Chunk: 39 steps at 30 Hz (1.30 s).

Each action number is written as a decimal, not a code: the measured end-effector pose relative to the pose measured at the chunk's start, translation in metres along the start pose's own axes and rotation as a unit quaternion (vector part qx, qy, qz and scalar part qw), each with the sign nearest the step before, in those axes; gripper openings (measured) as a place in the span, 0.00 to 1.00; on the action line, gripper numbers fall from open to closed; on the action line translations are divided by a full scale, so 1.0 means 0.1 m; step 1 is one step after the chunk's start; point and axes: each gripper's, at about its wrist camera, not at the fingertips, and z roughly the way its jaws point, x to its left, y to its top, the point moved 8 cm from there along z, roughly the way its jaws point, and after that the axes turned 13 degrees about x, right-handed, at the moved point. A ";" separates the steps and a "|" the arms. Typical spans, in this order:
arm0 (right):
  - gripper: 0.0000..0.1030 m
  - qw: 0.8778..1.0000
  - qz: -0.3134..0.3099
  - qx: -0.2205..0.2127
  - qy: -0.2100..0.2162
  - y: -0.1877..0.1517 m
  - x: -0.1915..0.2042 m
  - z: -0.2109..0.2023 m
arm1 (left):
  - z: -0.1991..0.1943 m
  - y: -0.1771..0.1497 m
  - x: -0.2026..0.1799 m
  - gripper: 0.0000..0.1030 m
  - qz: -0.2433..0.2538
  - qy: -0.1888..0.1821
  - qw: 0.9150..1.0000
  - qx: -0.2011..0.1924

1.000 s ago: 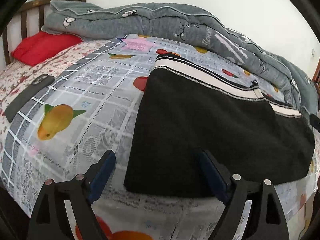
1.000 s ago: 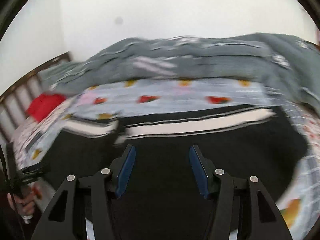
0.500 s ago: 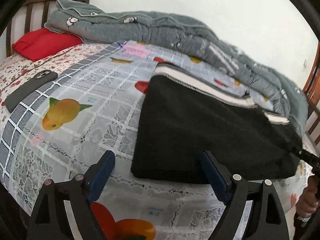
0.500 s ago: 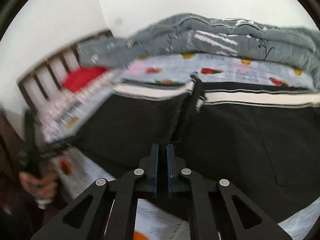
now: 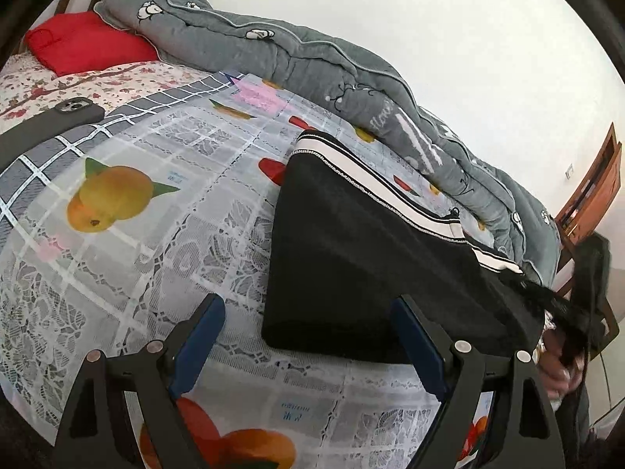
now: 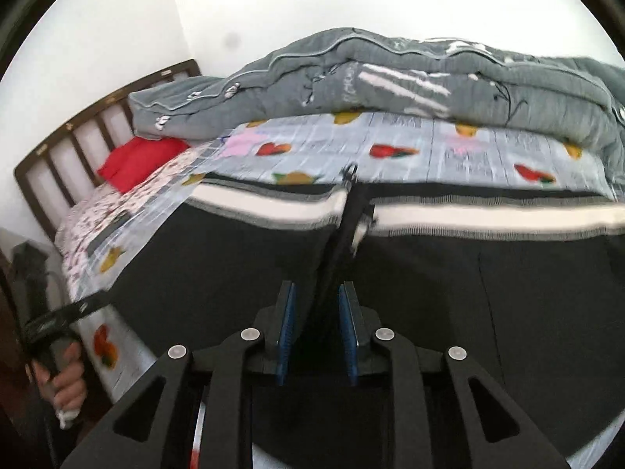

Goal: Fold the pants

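Observation:
Black pants (image 5: 363, 258) with a white-and-black striped waistband lie folded on the fruit-print bed sheet (image 5: 156, 203). My left gripper (image 5: 308, 348) is open and empty, hovering just in front of the pants' near left corner. In the right wrist view the pants (image 6: 488, 305) fill the foreground. My right gripper (image 6: 317, 332) has its blue pads a little apart, with a raised ridge of black cloth running between them. Whether the pads press the cloth is unclear. The right gripper also shows at the pants' right end in the left wrist view (image 5: 562, 308).
A grey quilt (image 5: 312, 62) is heaped along the wall behind the pants. A red pillow (image 5: 86, 43) lies by the wooden headboard (image 6: 78, 148). A dark phone (image 5: 50, 125) rests on the sheet at the left. A wooden cabinet (image 5: 593, 195) stands at the right.
The right gripper shut half a second ago and its pads now stand slightly apart around a cloth ridge. The left gripper stayed open and drew back a little, turned leftward.

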 end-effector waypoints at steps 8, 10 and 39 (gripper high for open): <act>0.08 0.998 -0.032 0.054 -0.034 0.22 0.07 0.50 | 0.02 0.06 -0.01 0.84 0.014 0.000 1.000 -0.003; 0.05 0.998 -0.041 0.027 -0.048 0.23 0.06 0.44 | 0.02 0.09 0.00 0.84 0.012 -0.002 1.000 -0.005; 0.17 0.994 0.105 0.013 -0.034 -0.53 -0.93 -0.48 | 0.21 -0.01 -0.25 0.83 -0.021 -0.048 0.999 0.005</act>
